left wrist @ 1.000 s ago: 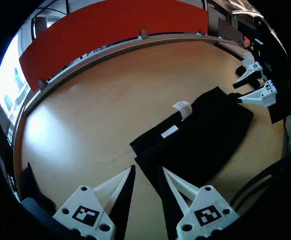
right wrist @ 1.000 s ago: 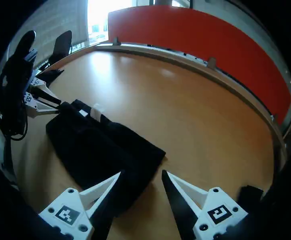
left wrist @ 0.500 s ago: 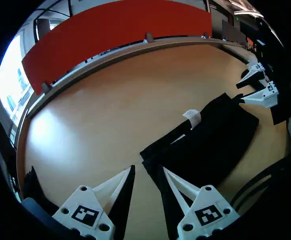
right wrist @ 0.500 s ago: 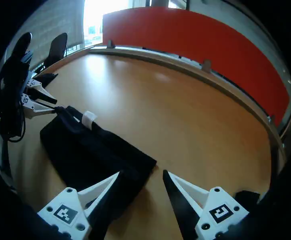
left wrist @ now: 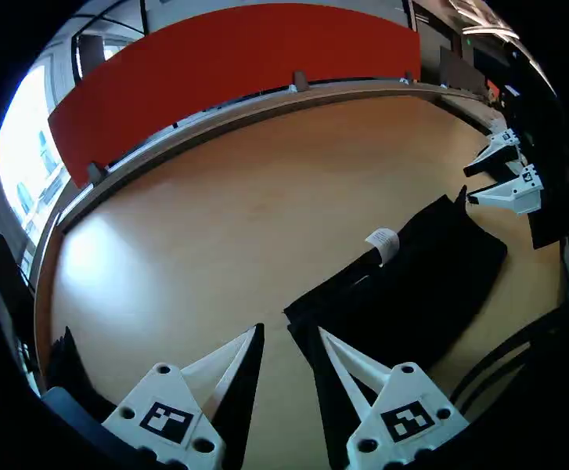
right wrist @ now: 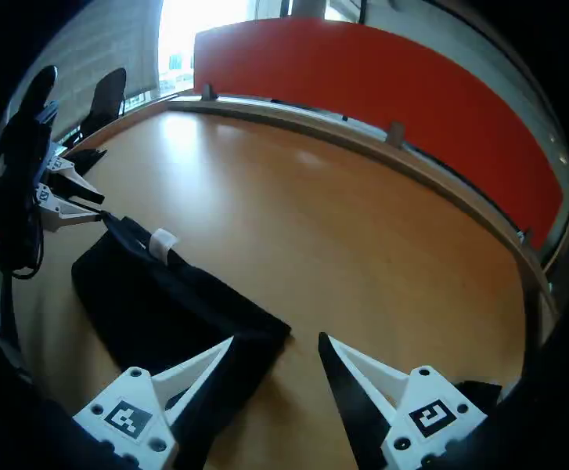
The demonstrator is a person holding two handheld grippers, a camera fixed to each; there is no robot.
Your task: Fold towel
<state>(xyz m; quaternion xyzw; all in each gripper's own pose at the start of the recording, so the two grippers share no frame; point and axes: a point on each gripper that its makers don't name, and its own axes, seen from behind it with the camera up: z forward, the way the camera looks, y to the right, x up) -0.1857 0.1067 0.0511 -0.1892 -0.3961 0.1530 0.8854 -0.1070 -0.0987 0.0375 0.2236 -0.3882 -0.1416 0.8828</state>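
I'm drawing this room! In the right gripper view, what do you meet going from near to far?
Tongs → towel → table edge → red screen

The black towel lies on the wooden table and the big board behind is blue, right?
No. The black towel lies on the wooden table, but the big board behind is red, not blue, as the left gripper view shows.
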